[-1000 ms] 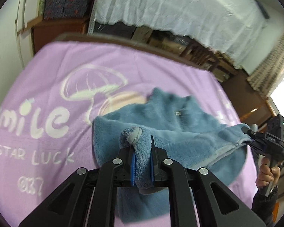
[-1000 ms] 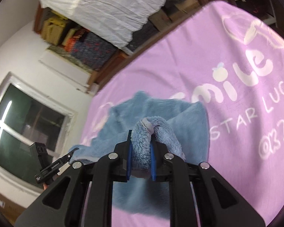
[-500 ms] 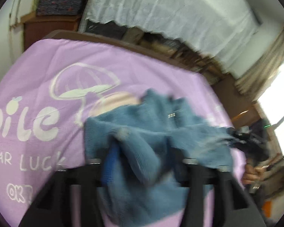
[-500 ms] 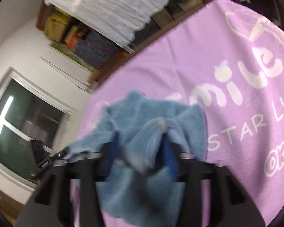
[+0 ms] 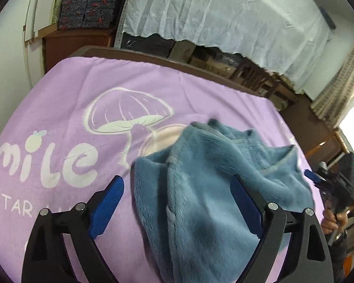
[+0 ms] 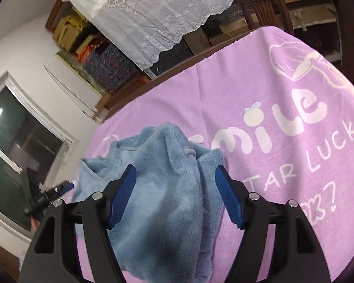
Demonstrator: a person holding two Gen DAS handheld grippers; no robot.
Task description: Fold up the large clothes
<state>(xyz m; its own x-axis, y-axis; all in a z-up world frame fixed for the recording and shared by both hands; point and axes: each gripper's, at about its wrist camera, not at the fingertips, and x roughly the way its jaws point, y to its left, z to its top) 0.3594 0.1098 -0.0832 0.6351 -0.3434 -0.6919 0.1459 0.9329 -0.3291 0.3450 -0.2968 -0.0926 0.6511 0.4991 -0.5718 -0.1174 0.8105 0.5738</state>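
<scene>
— What's the room like?

— Cluttered: a white lace curtain (image 5: pixel 224 16) hangs at the far side over stacked boxes and dark wooden furniture, with a window (image 6: pixel 14 155) at the left of the right wrist view. In front is a surface covered by a lilac blanket (image 5: pixel 70 99).

— Any writing on it?

— Yes, white print: a mushroom drawing (image 5: pixel 129 115), then "Smile" in fat letters, under it "STAR LUCK", and below that some characters ending in a question mark that I can't fully read.

— And the garment?

— A blue fleece garment (image 5: pixel 200 188), plush, with grey trim along its edges. It lies bunched in a heap on the blanket, to the right of the mushroom, its folds uneven.

— The tools?

— The left gripper (image 5: pixel 177 210) has its blue-padded fingers spread wide, the fleece lying between them but not pinched. The right gripper (image 6: pixel 174 195) is likewise spread, fabric loose between its pads. Each gripper shows at the edge of the other's view, held by a hand (image 5: pixel 332 221).
</scene>
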